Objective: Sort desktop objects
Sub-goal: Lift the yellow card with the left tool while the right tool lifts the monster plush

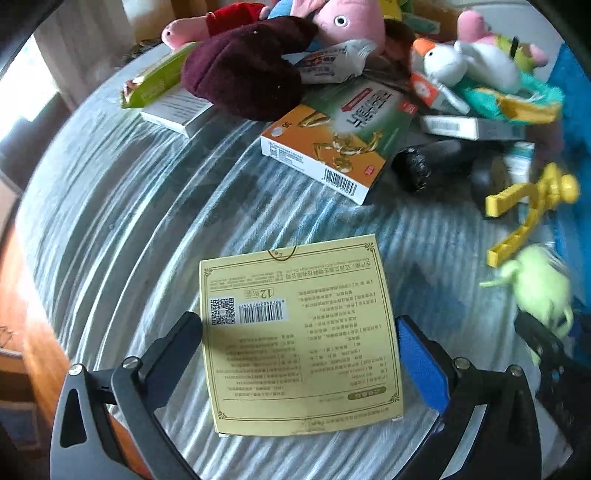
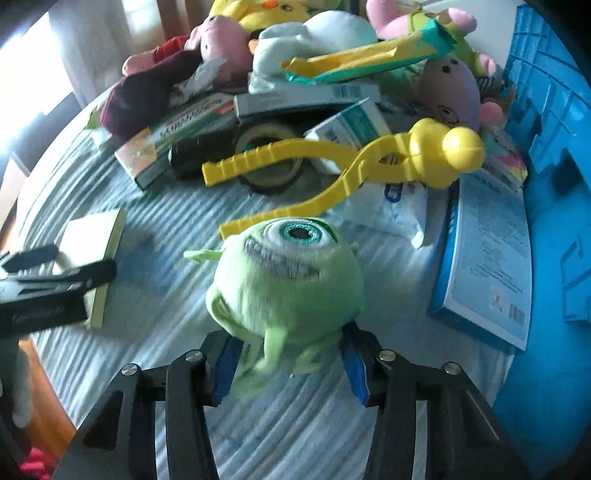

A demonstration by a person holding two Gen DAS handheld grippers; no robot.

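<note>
Sorting looks barely started. The left gripper point(image 1: 299, 354) clamps a yellow box point(image 1: 299, 332) over the striped cloth point(image 1: 129, 221). The right gripper point(image 2: 288, 363) squeezes a green one-eyed plush point(image 2: 284, 280) near the blue bin point(image 2: 554, 110). A mixed pile remains behind: plush toys point(image 1: 332, 22), medicine boxes point(image 1: 332, 144), yellow tongs point(image 2: 332, 166), tape roll point(image 2: 269, 155).

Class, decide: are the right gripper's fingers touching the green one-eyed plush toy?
Touching. The right wrist view shows the right gripper with both blue-padded fingers pressed into the lower sides of the green one-eyed plush toy.
</note>
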